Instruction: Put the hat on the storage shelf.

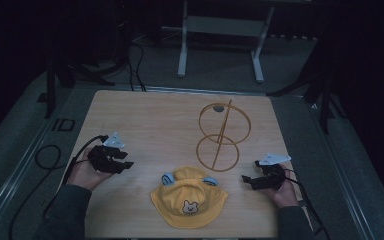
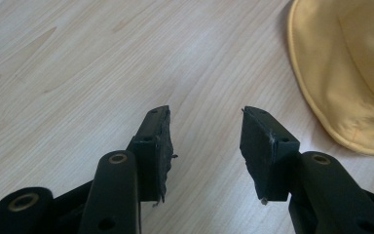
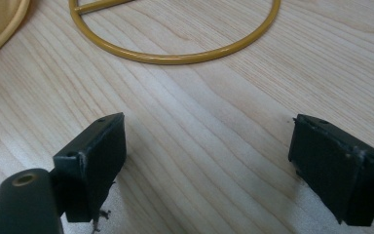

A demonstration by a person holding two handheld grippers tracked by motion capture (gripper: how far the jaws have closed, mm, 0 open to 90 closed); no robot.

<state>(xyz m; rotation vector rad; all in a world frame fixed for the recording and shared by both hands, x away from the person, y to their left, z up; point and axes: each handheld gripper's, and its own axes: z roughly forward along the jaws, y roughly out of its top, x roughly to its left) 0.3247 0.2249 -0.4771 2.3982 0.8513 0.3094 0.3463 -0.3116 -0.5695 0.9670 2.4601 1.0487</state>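
Note:
A yellow bucket hat (image 1: 189,198) with blue ears and a small bear face lies near the table's front edge. Behind it stands a gold wire stand (image 1: 223,134) made of two rings on a slanted rod. My left gripper (image 1: 125,161) hovers left of the hat, jaws open with bare wood between them; the hat's brim (image 2: 331,92) fills the upper right of the left gripper view. My right gripper (image 1: 246,180) rests right of the hat, jaws wide open and empty. The stand's base ring (image 3: 175,53) lies just ahead in the right gripper view.
The light wooden table (image 1: 150,125) sits on a grey floor. A white metal frame (image 1: 220,35) stands beyond the far edge. Black cables (image 1: 47,155) trail off the table's left side.

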